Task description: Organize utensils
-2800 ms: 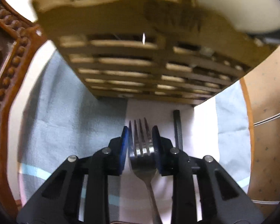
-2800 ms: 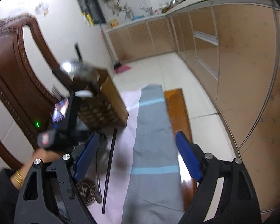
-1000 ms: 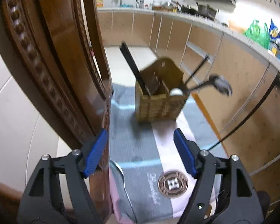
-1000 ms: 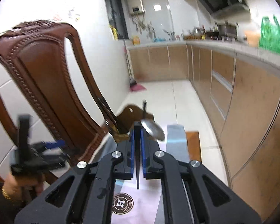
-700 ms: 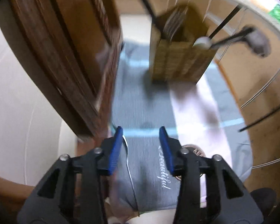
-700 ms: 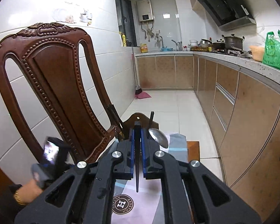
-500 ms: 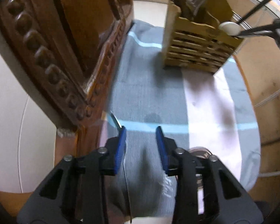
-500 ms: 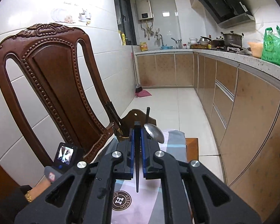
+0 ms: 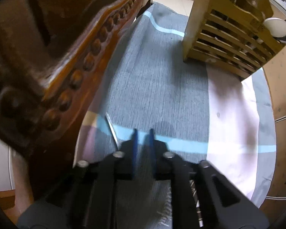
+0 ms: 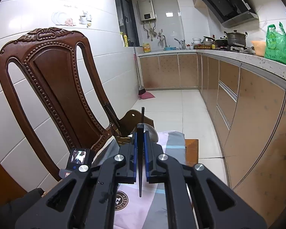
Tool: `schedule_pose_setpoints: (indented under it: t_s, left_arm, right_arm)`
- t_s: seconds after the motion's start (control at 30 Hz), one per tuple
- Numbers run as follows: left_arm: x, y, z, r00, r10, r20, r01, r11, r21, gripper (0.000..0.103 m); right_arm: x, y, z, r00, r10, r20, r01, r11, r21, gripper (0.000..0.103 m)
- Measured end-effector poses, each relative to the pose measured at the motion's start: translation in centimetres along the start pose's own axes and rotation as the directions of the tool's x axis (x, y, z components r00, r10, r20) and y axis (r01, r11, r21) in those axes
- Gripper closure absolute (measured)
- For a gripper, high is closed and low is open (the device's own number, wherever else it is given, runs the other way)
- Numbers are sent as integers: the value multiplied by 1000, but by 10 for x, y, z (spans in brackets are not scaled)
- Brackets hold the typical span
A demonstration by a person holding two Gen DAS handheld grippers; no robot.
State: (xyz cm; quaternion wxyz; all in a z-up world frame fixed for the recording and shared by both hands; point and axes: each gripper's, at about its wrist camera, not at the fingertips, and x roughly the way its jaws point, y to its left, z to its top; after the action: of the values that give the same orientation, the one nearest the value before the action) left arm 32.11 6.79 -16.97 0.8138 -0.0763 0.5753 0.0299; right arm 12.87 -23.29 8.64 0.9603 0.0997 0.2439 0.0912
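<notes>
two grippers show, one in each view. the left gripper (image 9: 143, 133) points steeply down at the grey and pink cloth (image 9: 152, 87), its blue pads having just been closing to a narrow slot with only cloth showing in it. just left of its fingers a thin metal utensil handle (image 9: 111, 128) lies on the cloth, close to the cloth's left edge and the carved chair frame (image 9: 70, 57). ahead and right of the fingers bare cloth runs to the slatted wooden holder (image 9: 225, 45), from which a white spoon (image 9: 276, 26) sticks out. the right gripper (image 10: 140, 135) pinches a black chopstick (image 10: 141, 152) upright between its pads; beyond its fingertips the holder (image 10: 135, 118) carries dark chopsticks (image 10: 112, 118) and a metal spoon (image 10: 152, 131).
</notes>
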Motion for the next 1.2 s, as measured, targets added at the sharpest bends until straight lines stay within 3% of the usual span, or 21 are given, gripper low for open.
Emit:
schedule_pose_setpoints:
  t_s: [0.17,0.27,0.37,0.53,0.63,0.73,0.83,1.03,1.2]
  left_arm:
    - [-24,-6,3,994,-40,101,36,999,38,103]
    - [-68,-13,0,975,-126,182,111,990,93,103]
    - [-122,-20,-9,941,-210,266,169,971,170,103]
    - [-213,-29,-29,840,-378,389,289,918,270,103]
    - [-250,-34,-36,789,-429,440,314,897,311,103]
    - [-274,-32,-45,755,-462,465,328,880,343,103]
    - [-281,-31,-50,745,-473,471,333,875,352,103]
    - [-278,-15,-43,759,-468,453,344,879,331,103]
    - [-282,9,-40,738,-485,470,389,874,290,103]
  right_arm:
    - [-7,1,4,1000,-2,10,2,1000,-3,96]
    - [-14,5,8,1000,-2,28,3,1000,-7,96]
    - [-20,11,13,999,-4,40,5,1000,-18,96]
    - [-26,25,17,999,-9,54,11,999,-34,96]
    - [-27,32,16,998,-12,61,14,999,-31,96]
    - [-25,39,15,998,-11,63,13,999,-31,96]
    - [-19,44,13,999,-13,52,14,999,-35,96]
    - [-9,45,10,999,-18,30,19,999,-27,96]
    - [-4,42,7,1000,-17,23,17,1000,-15,96]
